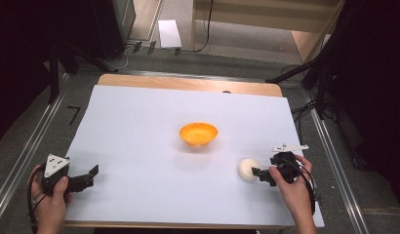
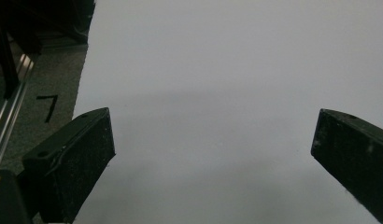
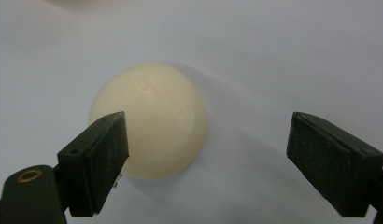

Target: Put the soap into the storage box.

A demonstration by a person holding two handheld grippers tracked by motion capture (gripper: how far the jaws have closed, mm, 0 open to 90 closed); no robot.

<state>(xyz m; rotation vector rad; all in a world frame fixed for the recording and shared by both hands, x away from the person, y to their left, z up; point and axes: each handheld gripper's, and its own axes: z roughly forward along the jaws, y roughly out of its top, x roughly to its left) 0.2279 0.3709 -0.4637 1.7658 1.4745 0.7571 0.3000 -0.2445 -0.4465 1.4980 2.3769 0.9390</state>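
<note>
A cream-white ball (image 1: 248,168) lies on the white table cover, right of centre and near the front. My right gripper (image 1: 258,172) points left at it, open, jaws right at the ball's near side. In the right gripper view the ball (image 3: 150,120) sits just beyond and partly between the wide-spread jaws, closer to the left one. An orange bowl (image 1: 198,133) stands at the middle of the table. My left gripper (image 1: 90,175) rests at the front left corner, open, with bare cover between its jaws (image 2: 213,154).
The white cover (image 1: 139,146) spans most of the wooden table, leaving a wood strip (image 1: 188,83) at the back. Metal rails (image 1: 22,156) run along both sides. Dark stands and cables crowd the floor at the back right (image 1: 310,78).
</note>
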